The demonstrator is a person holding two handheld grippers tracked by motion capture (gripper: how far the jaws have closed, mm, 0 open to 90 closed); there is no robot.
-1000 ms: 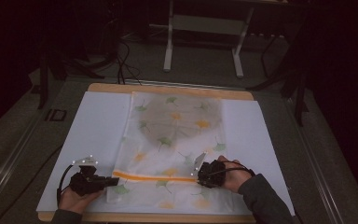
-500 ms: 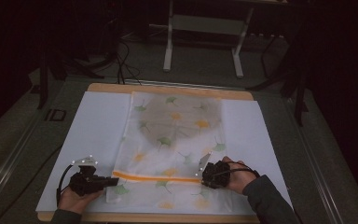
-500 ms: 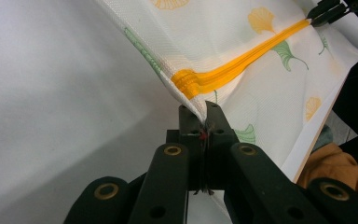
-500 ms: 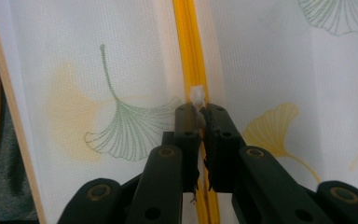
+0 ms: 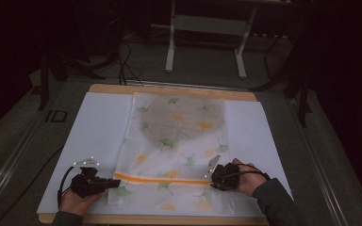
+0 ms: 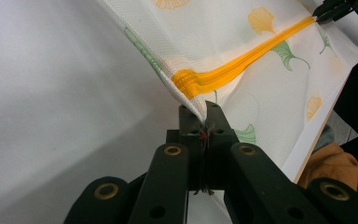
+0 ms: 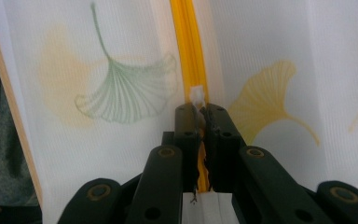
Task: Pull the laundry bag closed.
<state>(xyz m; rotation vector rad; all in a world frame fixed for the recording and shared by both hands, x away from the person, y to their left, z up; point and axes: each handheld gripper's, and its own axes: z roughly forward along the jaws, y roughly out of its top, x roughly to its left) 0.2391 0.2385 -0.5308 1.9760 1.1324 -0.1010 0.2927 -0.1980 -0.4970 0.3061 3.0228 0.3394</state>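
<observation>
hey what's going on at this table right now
A person is working a mesh bag printed with ginkgo leaves, lying flat on a white sheet on the table. The left gripper is clamped on the bag's corner at the end of the orange zipper. The right gripper is shut on the small white zipper pull at the zipper's other end. The bag holds a darker item, too dim to identify.

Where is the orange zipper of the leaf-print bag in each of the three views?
High view: the orange zipper runs level across the near part of the bag, between the two grippers.
Left gripper view: it runs from above the fingers to the upper right.
Right gripper view: it runs straight up from the fingers.
Shared landmark: the green leaf beside the zipper.
</observation>
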